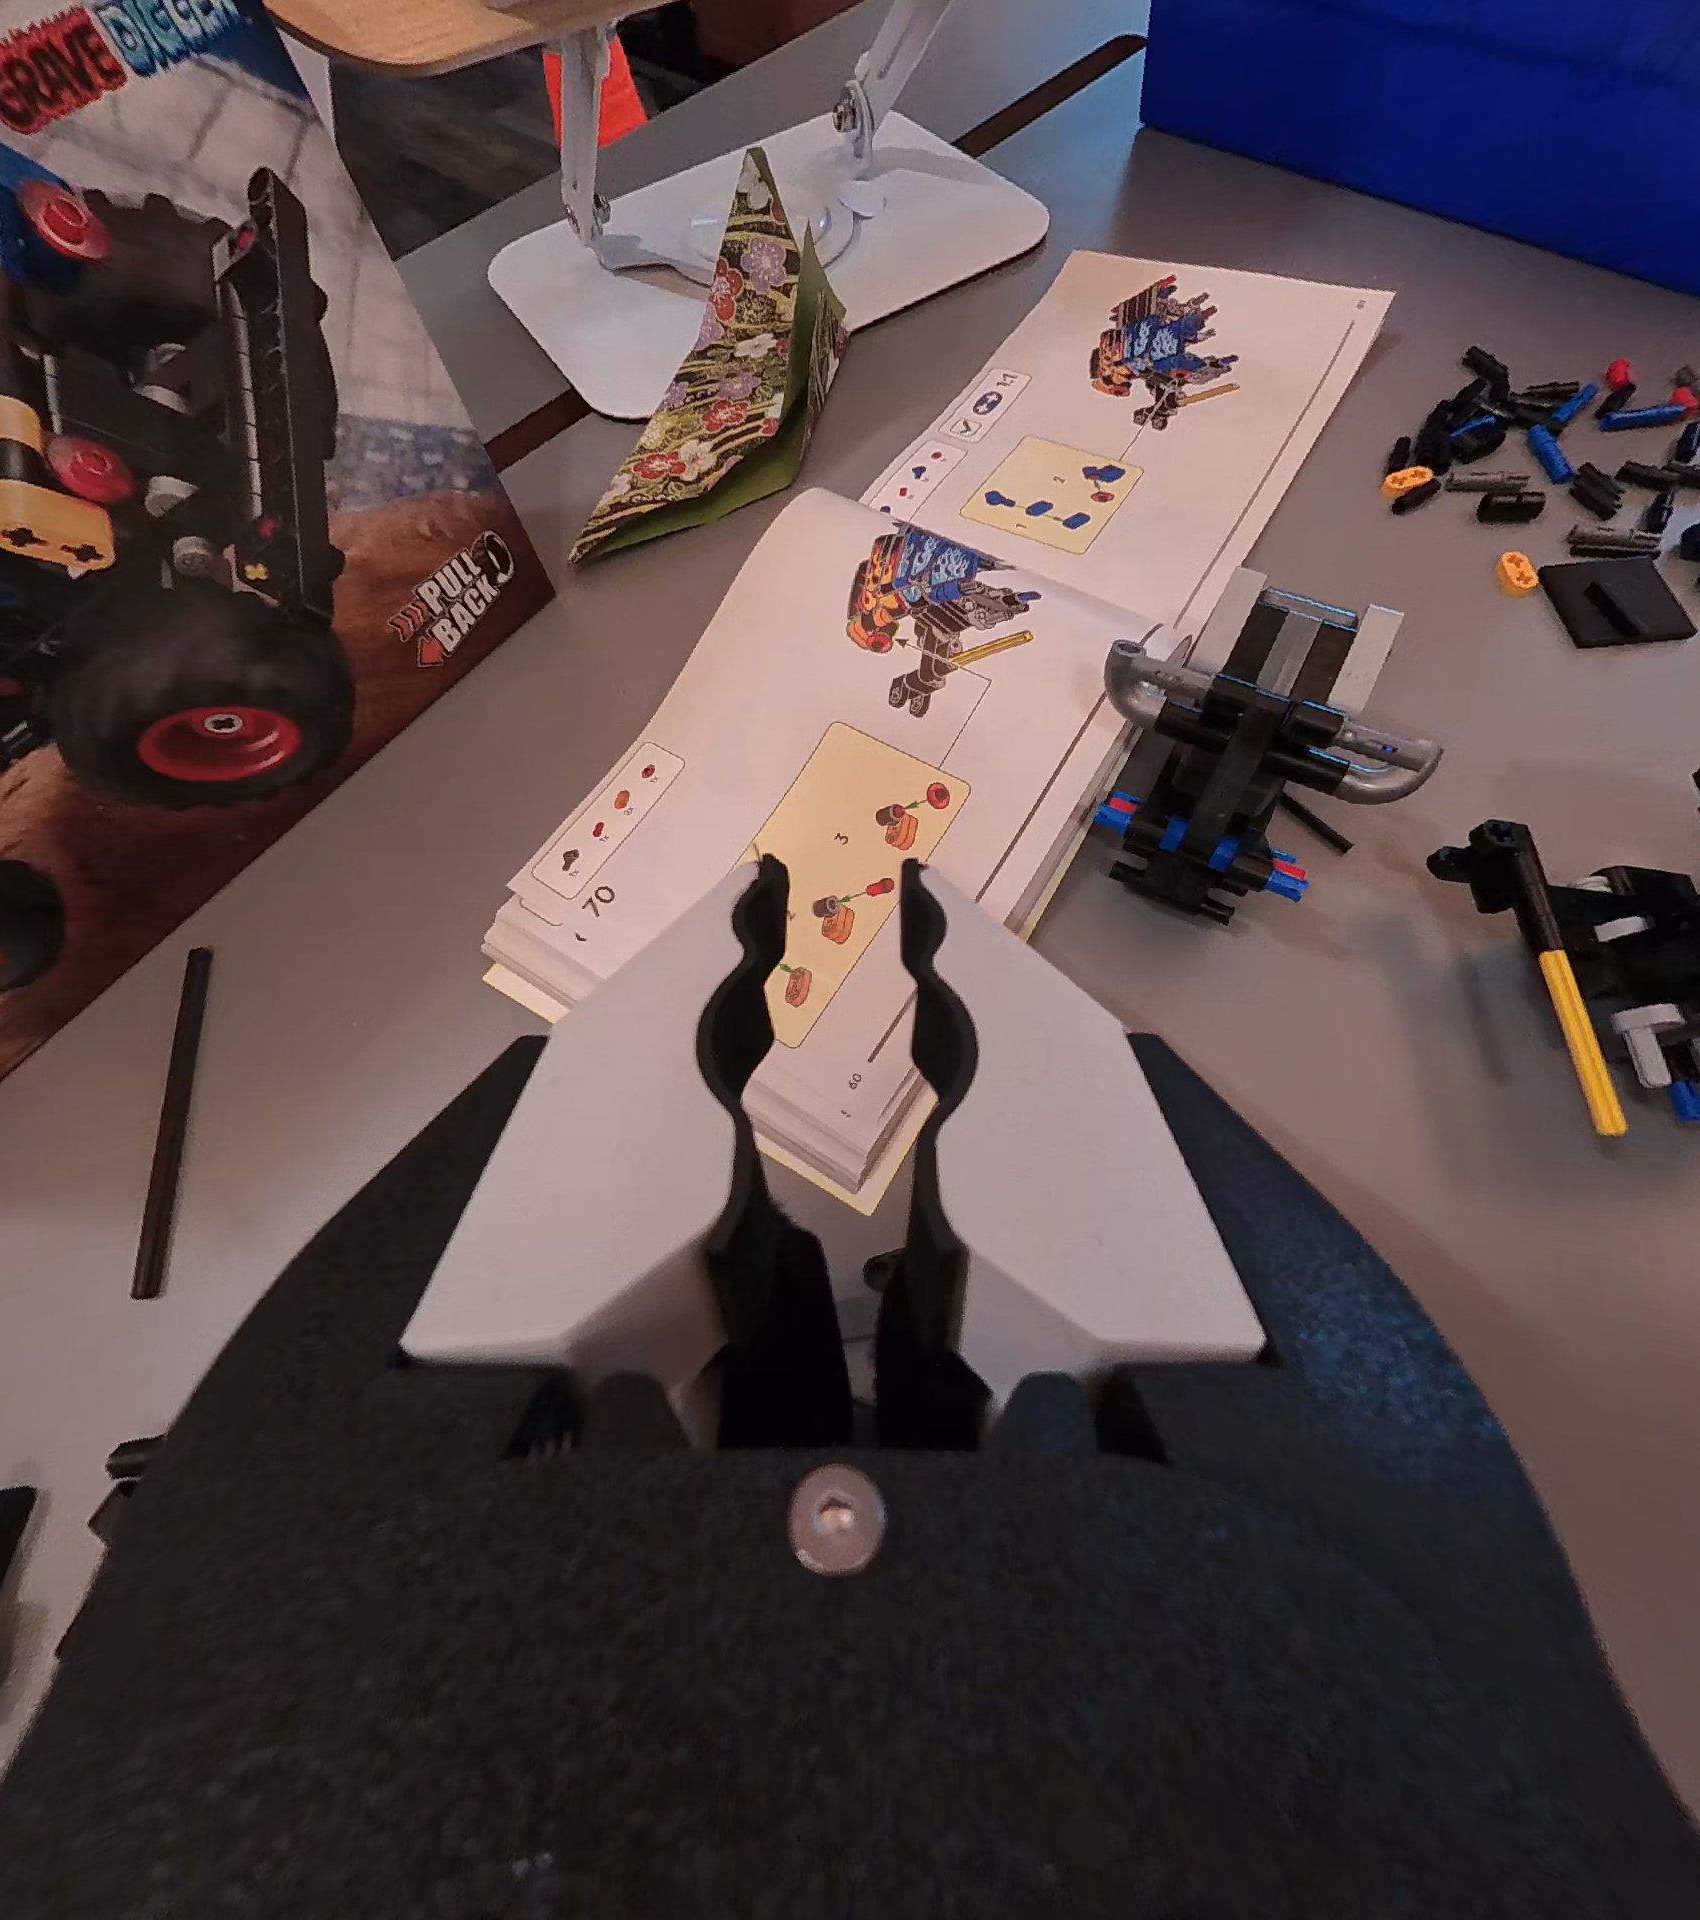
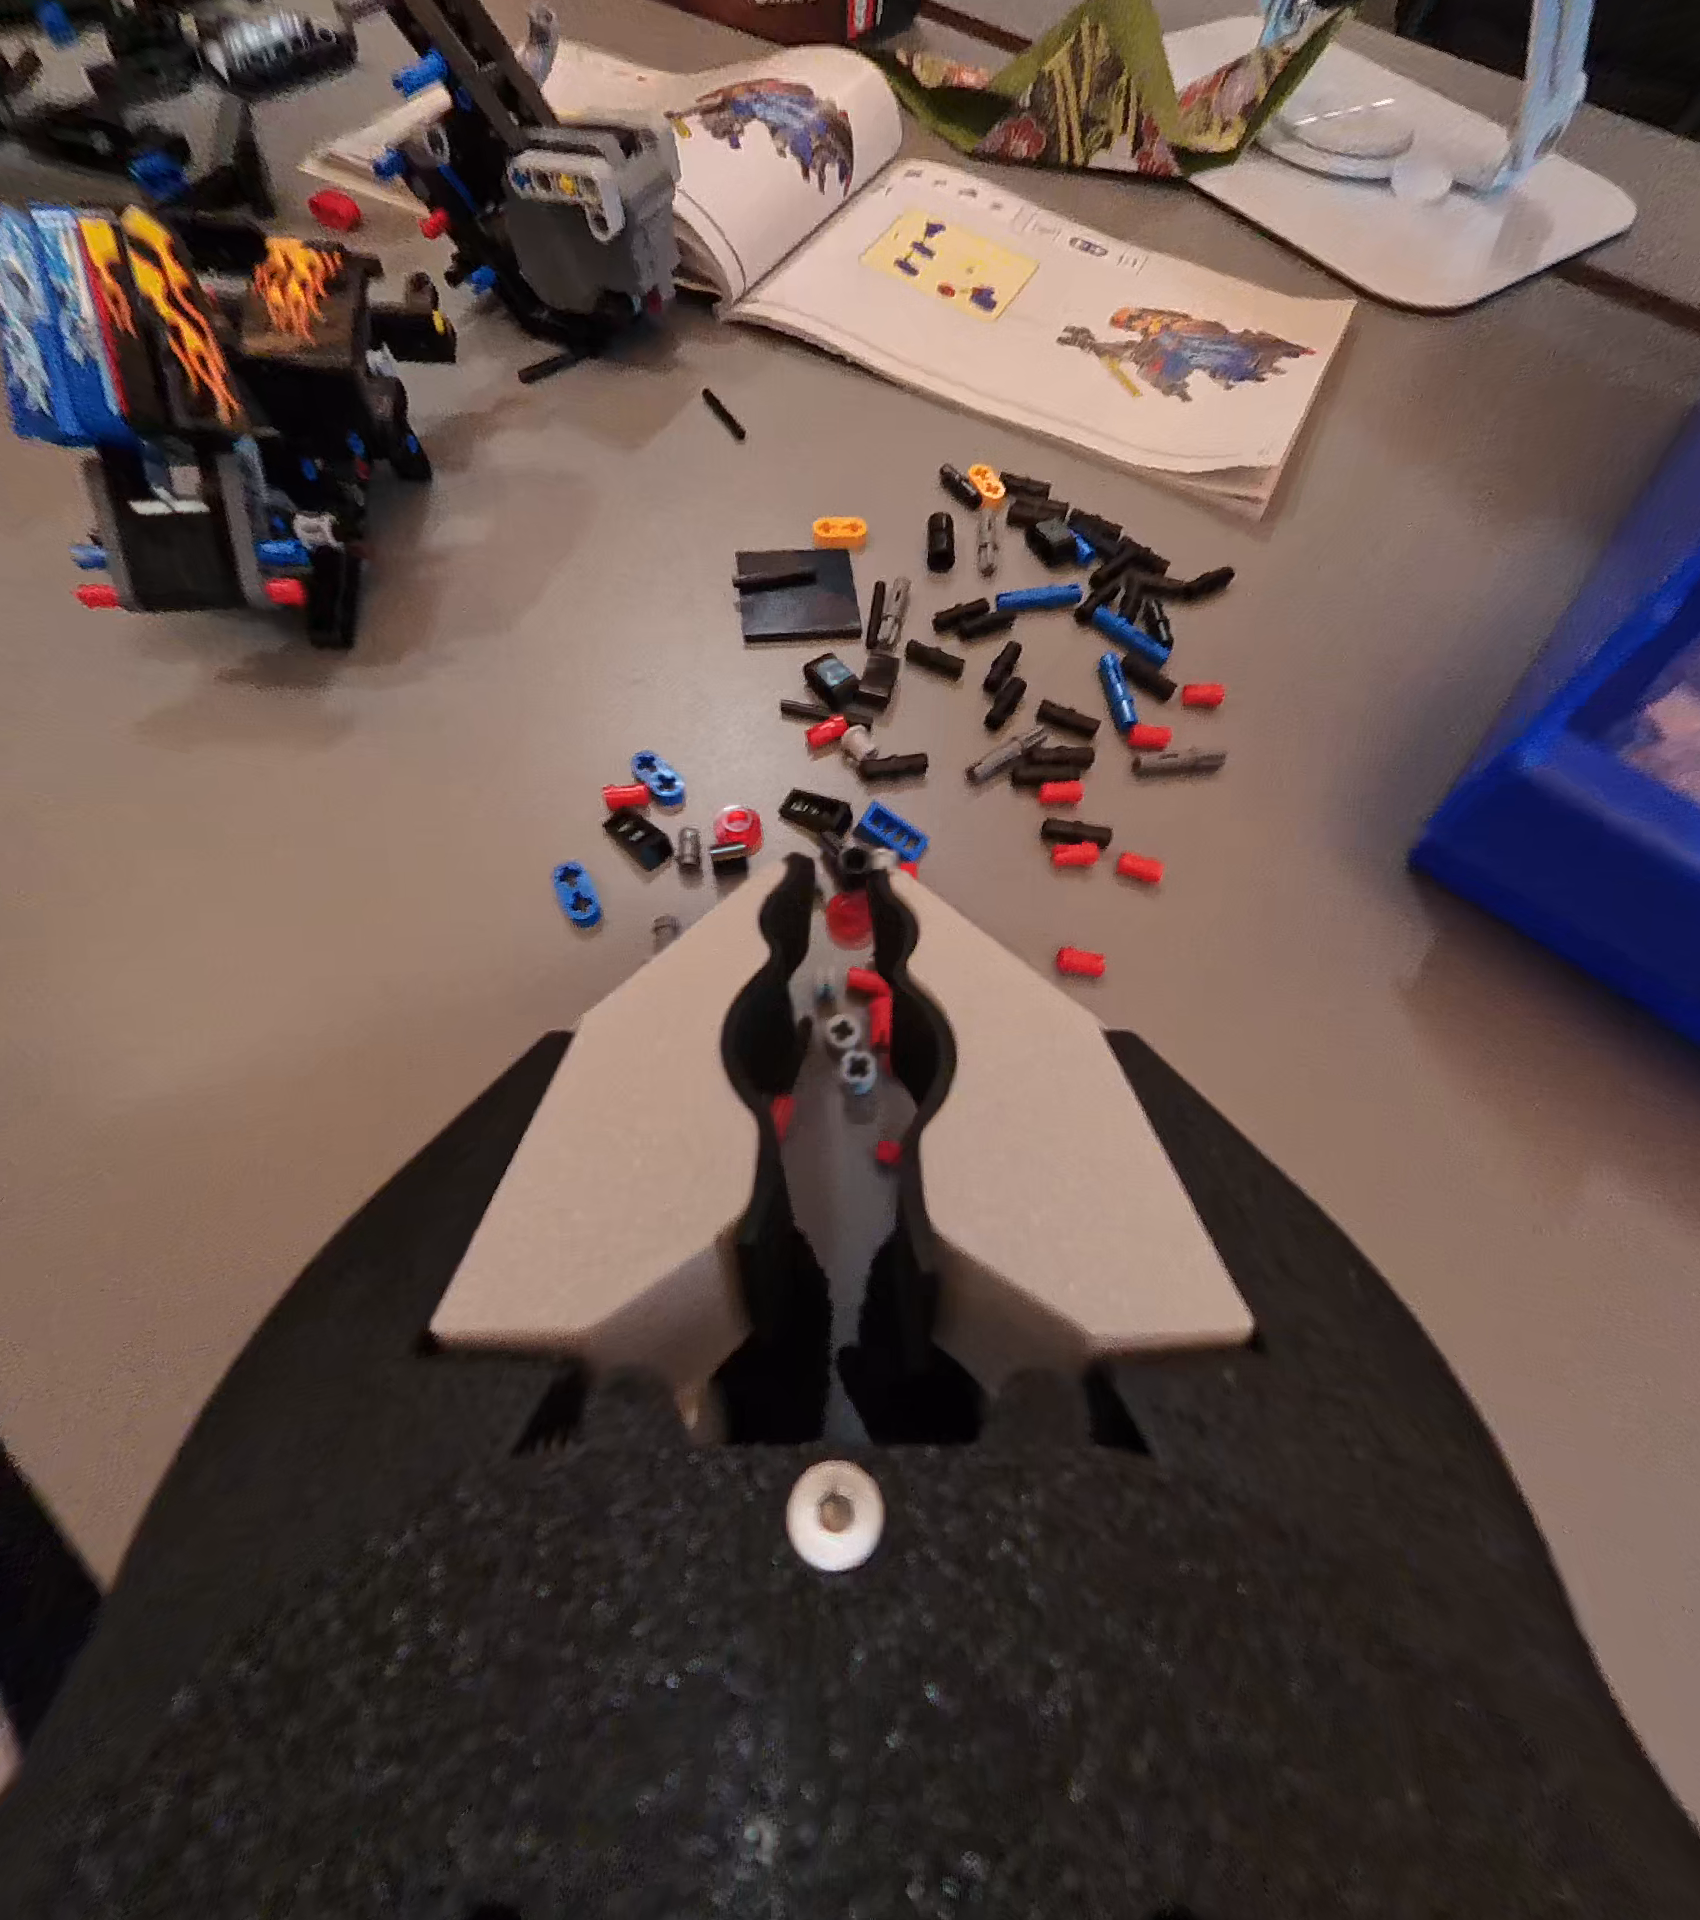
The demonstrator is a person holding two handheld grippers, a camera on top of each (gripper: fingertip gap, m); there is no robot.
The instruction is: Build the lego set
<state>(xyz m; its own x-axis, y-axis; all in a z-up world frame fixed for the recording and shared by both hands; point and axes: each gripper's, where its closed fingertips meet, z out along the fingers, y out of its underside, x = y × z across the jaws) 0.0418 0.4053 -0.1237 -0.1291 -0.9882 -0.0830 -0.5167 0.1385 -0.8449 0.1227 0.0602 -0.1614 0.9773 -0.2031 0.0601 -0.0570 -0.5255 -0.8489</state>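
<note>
Loose lego pieces (image 2: 1012, 665) lie scattered on the grey table (image 2: 306, 935), with the flame-marked truck body (image 2: 191, 416) to their left. The right gripper (image 2: 841, 883) hangs over the pile's near edge, jaws slightly apart and empty. The left gripper (image 1: 841, 883) is parted and empty above the open instruction booklet (image 1: 825, 727).

Grey jaws, black liners, speckled black body.

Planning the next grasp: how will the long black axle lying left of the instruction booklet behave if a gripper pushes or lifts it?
The long black axle looks thin and straight, so it is probably stiff and light. It lies flat on the grey table, so a sideways nudge may roll it. Its low profile could make it slip from the left gripper, whose fingers stand slightly apart and empty.
</note>
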